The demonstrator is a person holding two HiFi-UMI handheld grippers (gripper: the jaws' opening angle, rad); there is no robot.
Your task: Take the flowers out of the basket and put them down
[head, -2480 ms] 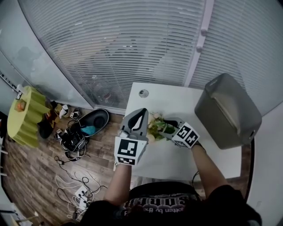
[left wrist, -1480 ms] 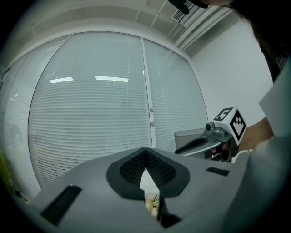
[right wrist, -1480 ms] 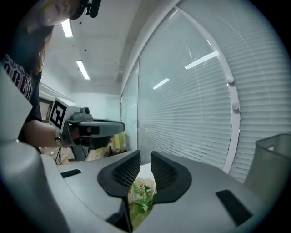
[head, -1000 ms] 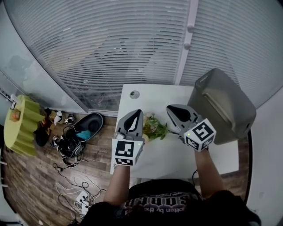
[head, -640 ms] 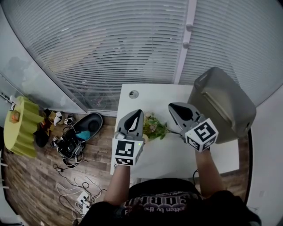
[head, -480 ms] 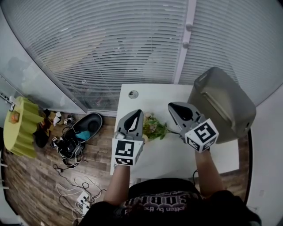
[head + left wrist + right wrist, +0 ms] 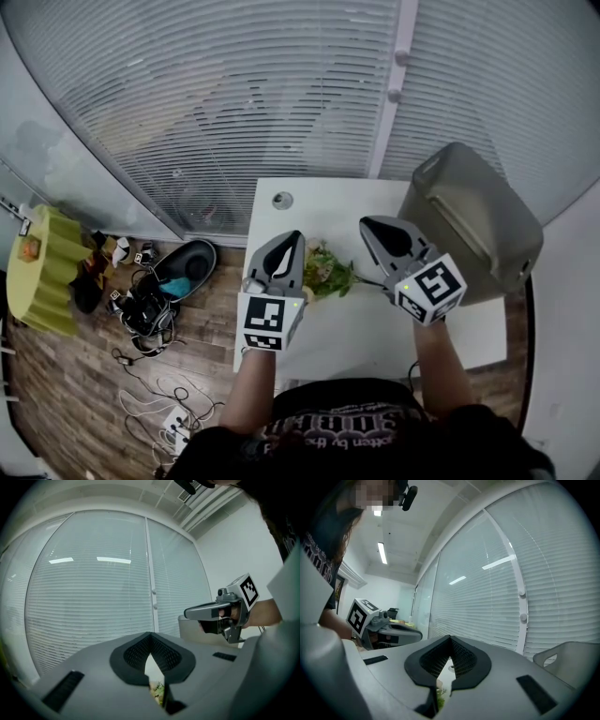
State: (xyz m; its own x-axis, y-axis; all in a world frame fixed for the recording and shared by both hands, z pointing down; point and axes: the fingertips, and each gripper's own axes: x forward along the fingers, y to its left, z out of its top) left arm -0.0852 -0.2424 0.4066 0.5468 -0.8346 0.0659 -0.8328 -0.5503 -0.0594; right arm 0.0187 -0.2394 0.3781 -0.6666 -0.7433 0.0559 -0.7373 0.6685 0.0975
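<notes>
Window blinds [image 7: 234, 94] are filling the whole background; a white desk [image 7: 352, 328] is standing against them.

Item, far left: a yellow-green stool [image 7: 47, 267] is standing on the wooden floor [image 7: 66, 375], with shoes and cables [image 7: 155, 300] lying beside it, well apart from the desk.

Item, left tongs [image 7: 293, 237]: these are hovering over the desk's left edge and pointing level toward the window. Their own view is showing the tips meeting, with nothing gripped; only a scrap of green is showing through the gap lower down.

Item, flowers [image 7: 328, 272]: a small bunch is lying on the desk between the two tongs, just right of the left pair. Its long axis is running roughly left to right, with the heads toward the left tongs and a thin stem trailing toward the right. Whether a basket is sitting under it cannot be told.

Item, right tongs [image 7: 367, 228]: these are also pointing level at the window, closed tight and empty.

Item, far right: a grey bin [image 7: 473, 220] is sitting on the desk's right corner.

Note: the left tongs are looking nearer the heads and the right tongs nearer the stem. Any further pick is probably calling for a drop down and inward from either side.
</notes>
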